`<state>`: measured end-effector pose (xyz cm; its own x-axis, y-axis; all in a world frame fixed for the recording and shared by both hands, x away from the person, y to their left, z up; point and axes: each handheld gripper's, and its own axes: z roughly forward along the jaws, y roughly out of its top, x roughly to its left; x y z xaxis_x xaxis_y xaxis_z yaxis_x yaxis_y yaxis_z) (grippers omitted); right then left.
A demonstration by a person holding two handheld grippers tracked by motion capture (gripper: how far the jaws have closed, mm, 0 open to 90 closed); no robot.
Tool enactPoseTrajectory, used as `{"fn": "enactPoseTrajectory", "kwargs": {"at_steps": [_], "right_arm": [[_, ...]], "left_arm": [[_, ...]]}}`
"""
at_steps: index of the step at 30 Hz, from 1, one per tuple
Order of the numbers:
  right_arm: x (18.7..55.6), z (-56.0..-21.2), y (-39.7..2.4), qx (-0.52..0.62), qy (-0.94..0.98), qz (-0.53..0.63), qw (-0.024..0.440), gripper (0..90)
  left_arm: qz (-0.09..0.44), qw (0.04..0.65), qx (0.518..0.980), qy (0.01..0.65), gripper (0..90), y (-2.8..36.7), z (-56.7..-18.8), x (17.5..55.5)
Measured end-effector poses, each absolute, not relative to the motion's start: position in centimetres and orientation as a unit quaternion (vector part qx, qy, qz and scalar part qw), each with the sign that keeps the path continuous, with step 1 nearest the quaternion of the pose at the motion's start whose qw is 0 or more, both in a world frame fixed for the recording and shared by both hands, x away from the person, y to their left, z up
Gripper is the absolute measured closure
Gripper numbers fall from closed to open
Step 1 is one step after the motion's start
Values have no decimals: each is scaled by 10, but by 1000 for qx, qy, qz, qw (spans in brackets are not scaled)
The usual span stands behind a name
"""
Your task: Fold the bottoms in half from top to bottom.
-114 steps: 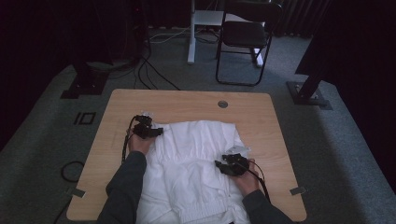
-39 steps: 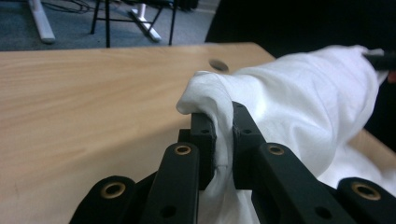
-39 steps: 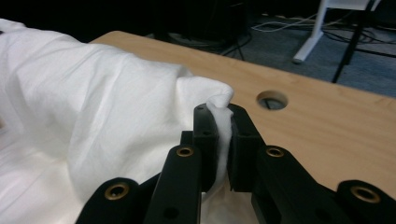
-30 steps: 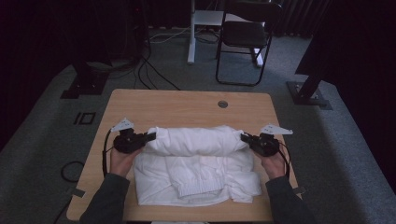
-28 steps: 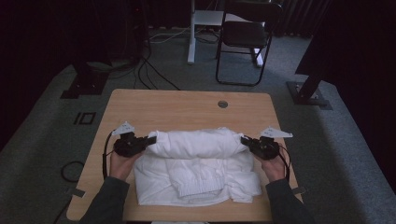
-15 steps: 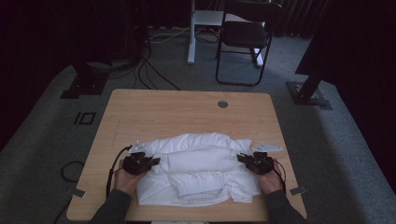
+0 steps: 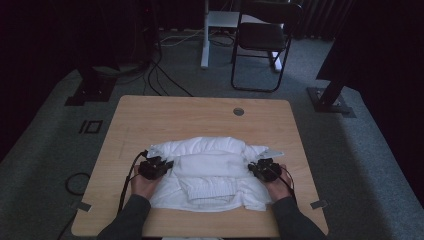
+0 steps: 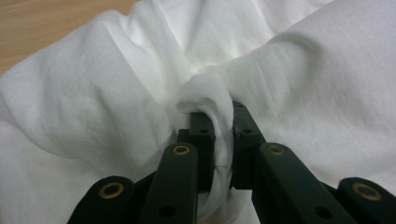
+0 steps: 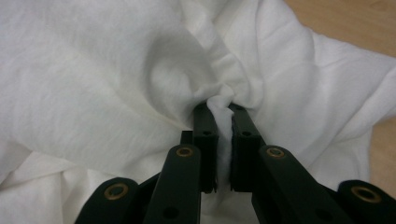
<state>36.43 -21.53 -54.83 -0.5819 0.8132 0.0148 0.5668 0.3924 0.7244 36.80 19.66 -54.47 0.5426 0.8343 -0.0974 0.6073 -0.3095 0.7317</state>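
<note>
A white garment (image 7: 210,172) lies folded on the wooden table (image 7: 200,117), with a rolled band across its middle. My left gripper (image 7: 167,165) is shut on a bunch of the white cloth (image 8: 210,93) at the garment's left side. At the right side my right gripper (image 7: 252,167) is shut on another pinch of the cloth (image 9: 222,105). Both grippers sit low, close to the table, pointing inward at each other. In both gripper views the fabric is squeezed between the black jaws.
A round grommet (image 7: 238,111) sits in the table near its far edge. A black chair (image 7: 262,40) and a white stand (image 7: 205,35) are on the carpet beyond. Cables (image 7: 160,75) run over the floor at the far left. Tape marks (image 7: 318,204) sit at the table's near corners.
Both grippers have come down and toward the person with the cloth, laying the garment's far edge over its middle. The raised fold now rests lower and flatter on the table.
</note>
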Motion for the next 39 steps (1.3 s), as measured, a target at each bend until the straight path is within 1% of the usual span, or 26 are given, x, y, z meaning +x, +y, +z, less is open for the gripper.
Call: {"fn": "enactPoseTrajectory", "kwargs": {"at_steps": [4, 6, 11, 14, 16, 21, 23, 25, 26, 27, 28, 30, 32, 34, 38, 39], "right_arm": [[382, -548, -211, 437, 808, 350, 182, 835], [396, -548, -208, 454, 798, 352, 183, 835], [412, -547, -202, 471, 789, 349, 185, 835], [419, -545, -201, 477, 788, 345, 180, 834], [420, -541, -204, 477, 786, 353, 174, 832], [401, -510, -225, 459, 759, 421, 189, 828], [395, -497, -231, 448, 753, 440, 195, 828], [387, -481, -235, 432, 749, 453, 218, 829], [383, -475, -236, 425, 743, 462, 234, 832], [379, -468, -238, 421, 732, 473, 253, 835], [376, -461, -241, 421, 717, 489, 265, 838], [371, -450, -247, 423, 693, 520, 266, 842], [368, -448, -249, 421, 695, 519, 265, 846], [365, -451, -249, 420, 702, 512, 263, 862], [356, -462, -254, 423, 705, 513, 248, 865], [351, -468, -256, 429, 704, 512, 240, 869]], "left_arm": [[161, 370, 785, 470, 832, 194, -544, 382], [170, 362, 782, 478, 831, 191, -543, 389], [185, 339, 775, 500, 832, 184, -538, 411], [172, 351, 763, 514, 831, 189, -537, 419], [162, 384, 749, 514, 832, 198, -529, 415], [166, 489, 704, 487, 833, 217, -494, 392], [167, 521, 688, 477, 834, 222, -481, 385], [169, 533, 681, 473, 837, 224, -475, 382], [179, 542, 672, 471, 839, 226, -470, 378], [187, 568, 648, 471, 840, 231, -461, 372], [186, 579, 640, 471, 841, 234, -458, 369], [183, 585, 640, 462, 841, 237, -453, 364], [185, 584, 646, 456, 840, 240, -452, 358], [174, 586, 647, 456, 838, 244, -454, 353], [162, 589, 654, 446, 824, 247, -459, 345], [154, 583, 667, 437, 815, 246, -462, 338]]}}
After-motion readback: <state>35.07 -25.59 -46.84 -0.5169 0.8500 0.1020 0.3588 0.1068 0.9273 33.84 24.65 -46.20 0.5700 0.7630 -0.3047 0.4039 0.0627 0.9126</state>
